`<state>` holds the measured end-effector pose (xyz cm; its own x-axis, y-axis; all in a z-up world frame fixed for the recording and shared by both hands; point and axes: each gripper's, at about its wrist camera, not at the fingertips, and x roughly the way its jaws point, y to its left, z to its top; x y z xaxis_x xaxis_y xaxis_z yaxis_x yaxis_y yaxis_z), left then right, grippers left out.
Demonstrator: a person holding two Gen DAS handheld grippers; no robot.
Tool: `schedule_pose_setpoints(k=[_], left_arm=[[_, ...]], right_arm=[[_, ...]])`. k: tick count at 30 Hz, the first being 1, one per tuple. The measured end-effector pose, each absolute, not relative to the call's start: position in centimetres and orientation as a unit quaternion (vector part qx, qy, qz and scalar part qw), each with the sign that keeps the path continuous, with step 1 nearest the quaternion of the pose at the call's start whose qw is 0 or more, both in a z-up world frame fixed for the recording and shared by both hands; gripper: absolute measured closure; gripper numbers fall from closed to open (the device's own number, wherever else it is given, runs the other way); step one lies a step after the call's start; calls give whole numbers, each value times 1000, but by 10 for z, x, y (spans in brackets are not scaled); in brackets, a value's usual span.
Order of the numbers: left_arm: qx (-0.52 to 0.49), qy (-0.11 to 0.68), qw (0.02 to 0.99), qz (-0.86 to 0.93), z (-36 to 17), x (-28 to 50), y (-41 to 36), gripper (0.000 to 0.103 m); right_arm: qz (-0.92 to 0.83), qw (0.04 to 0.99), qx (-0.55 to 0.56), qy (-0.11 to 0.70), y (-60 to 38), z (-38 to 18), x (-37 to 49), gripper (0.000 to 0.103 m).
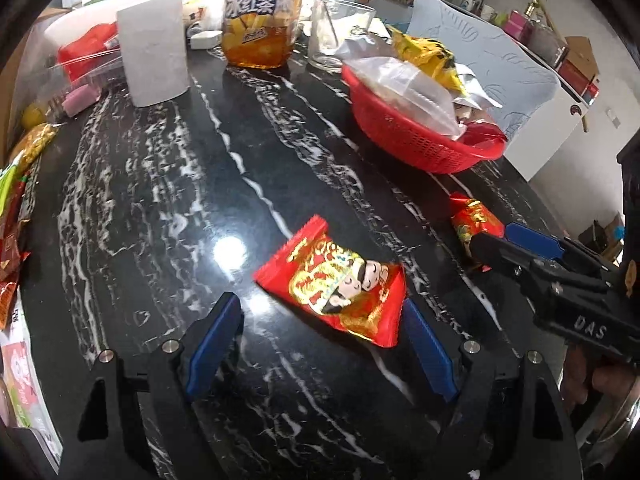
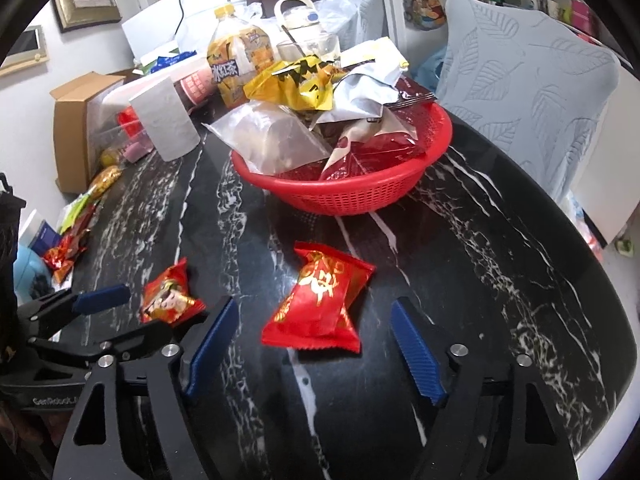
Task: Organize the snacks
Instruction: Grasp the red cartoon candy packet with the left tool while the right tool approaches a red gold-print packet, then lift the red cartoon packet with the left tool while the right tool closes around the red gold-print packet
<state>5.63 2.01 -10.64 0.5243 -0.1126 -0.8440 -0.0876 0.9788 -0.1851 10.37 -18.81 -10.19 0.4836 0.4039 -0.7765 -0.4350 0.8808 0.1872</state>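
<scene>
1. Left wrist view — the left tongs [image 1: 322,344] stand wide above the black marbled surface [image 1: 160,200], nothing between the blue pads; the red snack packet with a cartoon figure [image 1: 336,288] lies flat just ahead, its near corner beside the right-hand pad.
2. Right wrist view — the right tongs [image 2: 314,344] are spread apart, pads clear of the second red packet [image 2: 320,300], which lies on the surface between and just beyond the tips.
3. Seen from the left wrist, the right tongs enter from the right edge, over that second packet.
4. Farther back, the red basket [image 2: 360,196] holds clear, silver and yellow bags — well apart from both packets.
5. Beyond it: an iced-tea bottle [image 1: 260,16], a glass [image 1: 340,28], a white paper roll [image 1: 154,48].
6. More wrapped snacks [image 2: 72,248] lie at the surface's left edge.
</scene>
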Motion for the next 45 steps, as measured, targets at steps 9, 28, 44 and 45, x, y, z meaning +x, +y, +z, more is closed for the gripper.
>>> schedule_pose_setpoints(k=[9, 28, 44, 45], left_arm=[[-77, 488, 869, 32, -104, 45, 32, 20], [-77, 478, 875, -4, -110, 85, 17, 28], [-85, 482, 871, -48, -108, 62, -5, 64], [-84, 482, 870, -52, -109, 60, -7, 66]], right_arm=[[251, 850, -10, 463, -182, -113, 110, 54], [249, 851, -15, 463, -193, -112, 101, 55], [253, 848, -16, 466, -200, -108, 86, 55], [253, 848, -16, 466, -202, -109, 85, 55]])
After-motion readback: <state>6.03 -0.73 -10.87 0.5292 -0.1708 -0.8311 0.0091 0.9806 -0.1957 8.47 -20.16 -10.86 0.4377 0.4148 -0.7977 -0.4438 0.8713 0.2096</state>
